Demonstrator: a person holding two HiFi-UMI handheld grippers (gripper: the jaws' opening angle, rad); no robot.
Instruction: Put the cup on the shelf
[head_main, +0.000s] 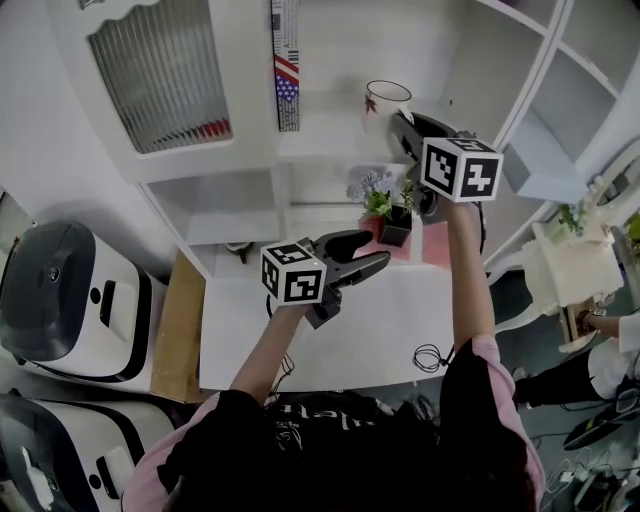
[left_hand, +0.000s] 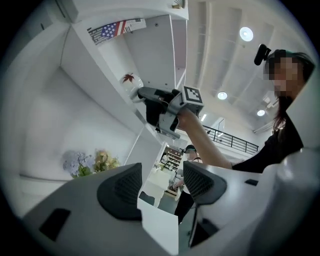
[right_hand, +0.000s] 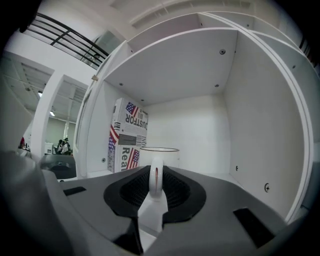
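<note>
1 cup (head_main: 386, 100), its handle clamped in the right hand-held gripper (head_main: 401, 126); left hand-held gripper (head_main: 375, 250) wide, empty.

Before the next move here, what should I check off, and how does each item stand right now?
1. Right gripper shut on the handle of the cup: ok.
2. Cup upright: ok.
3. Cup apart from the box: ok.
4. Cup's base resting on the shelf: cannot tell, the jaws hide it.
5. Left gripper open and empty: ok.
</note>
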